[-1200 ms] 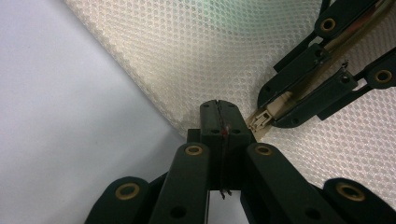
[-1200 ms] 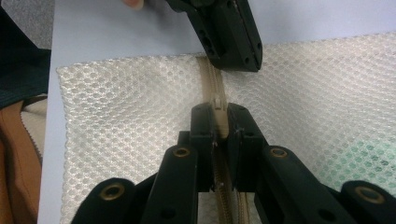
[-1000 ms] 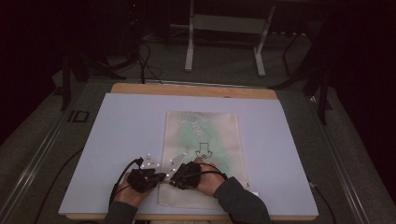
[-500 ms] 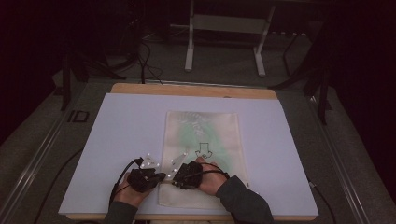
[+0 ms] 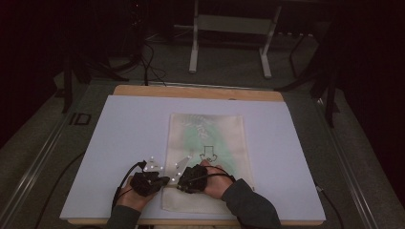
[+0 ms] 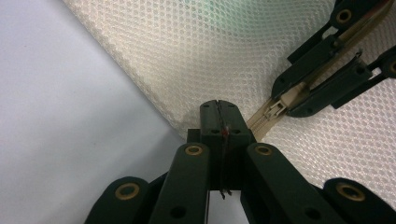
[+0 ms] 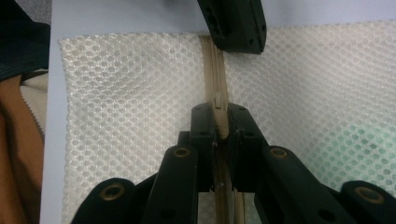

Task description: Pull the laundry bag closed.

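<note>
Both forearms come in from the near edge, hands close together and low. The left tool point(image 5: 165, 180) points right, its jaws pressed fully together. The right tool point(image 5: 180, 183) points left toward it, jaws closed; the 2 tips sit just beside each other.

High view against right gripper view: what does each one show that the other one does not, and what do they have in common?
The high view gives the whole mesh bag lying flat on the white table, the wooden far edge and a metal stand on the floor behind. The right gripper view gives the weave, the zipper and its slider, with the right gripper shut on the zipper just behind it. Both share the bag, the table and the left gripper, shut at the bag's edge.
</note>
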Available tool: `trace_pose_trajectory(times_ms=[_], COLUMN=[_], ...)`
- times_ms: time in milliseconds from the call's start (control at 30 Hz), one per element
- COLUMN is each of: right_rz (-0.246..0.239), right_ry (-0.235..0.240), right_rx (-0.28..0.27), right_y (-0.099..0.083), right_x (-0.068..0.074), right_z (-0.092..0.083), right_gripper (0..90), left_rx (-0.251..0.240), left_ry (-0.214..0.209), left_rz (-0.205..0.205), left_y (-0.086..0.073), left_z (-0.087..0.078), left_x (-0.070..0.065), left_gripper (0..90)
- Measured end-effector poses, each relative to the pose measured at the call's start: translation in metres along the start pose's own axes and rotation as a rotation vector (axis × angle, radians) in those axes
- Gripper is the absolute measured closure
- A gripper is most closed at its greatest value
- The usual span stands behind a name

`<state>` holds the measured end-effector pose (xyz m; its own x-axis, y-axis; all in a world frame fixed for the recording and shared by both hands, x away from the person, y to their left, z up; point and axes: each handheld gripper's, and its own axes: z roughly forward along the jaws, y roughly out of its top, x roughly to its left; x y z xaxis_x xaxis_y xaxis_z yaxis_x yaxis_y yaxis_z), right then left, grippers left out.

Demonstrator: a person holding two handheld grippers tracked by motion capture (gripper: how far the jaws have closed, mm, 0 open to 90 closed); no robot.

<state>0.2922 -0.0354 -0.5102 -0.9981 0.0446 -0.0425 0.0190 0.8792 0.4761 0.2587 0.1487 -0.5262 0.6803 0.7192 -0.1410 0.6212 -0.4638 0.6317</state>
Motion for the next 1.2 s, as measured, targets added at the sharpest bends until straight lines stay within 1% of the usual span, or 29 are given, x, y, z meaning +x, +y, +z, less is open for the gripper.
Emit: trace_pose_trajectory(times_ms=[100,200,333,400,700,800,900,1000,1200], right_rz=[0.004,0.001,0.001,-0.006,0.002,-0.003,0.005,-0.003,-0.003], right_ry=[0.002,-0.001,0.001,0.002,0.008,0.01,0.011,0.011,0.014], right_rx=[0.008,0.024,0.036,0.036,0.042,0.046,0.05,0.056,0.058], right_y=[-0.0006,0.0,-0.0007,-0.0008,-0.0016,-0.0026,-0.0034,-0.0042,-0.0047], right_x=[-0.0004,0.0003,0.0006,-0.0005,-0.0006,-0.0013,-0.001,-0.0012,-0.0015], right_z=[-0.0018,-0.0036,-0.0049,-0.0058,-0.0067,-0.0074,-0.0089,-0.0096,-0.0103], right_gripper=[82.3,82.4,82.4,82.3,82.3,82.4,82.4,82.4,82.3], left_rx=[-0.002,0.001,0.001,-0.001,0.001,0.0,0.002,0.003,0.002], left_ry=[-0.003,0.001,-0.001,-0.003,-0.002,-0.004,-0.002,-0.002,-0.002], left_rz=[-0.008,-0.002,-0.005,-0.007,-0.004,-0.006,-0.004,-0.003,-0.003], left_y=[-0.0003,0.0001,0.0001,-0.0001,0.0001,0.0,0.0001,0.0002,0.0003], left_z=[0.0,0.0,0.0,0.0,0.0,0.0001,0.0,0.0,0.0], left_x=[0.0002,-0.0001,0.0001,0.0004,0.0003,0.0005,0.0003,0.0002,0.0002], left_gripper=[89.4,89.4,89.5,89.5,89.5,89.5,89.5,89.5,89.5])
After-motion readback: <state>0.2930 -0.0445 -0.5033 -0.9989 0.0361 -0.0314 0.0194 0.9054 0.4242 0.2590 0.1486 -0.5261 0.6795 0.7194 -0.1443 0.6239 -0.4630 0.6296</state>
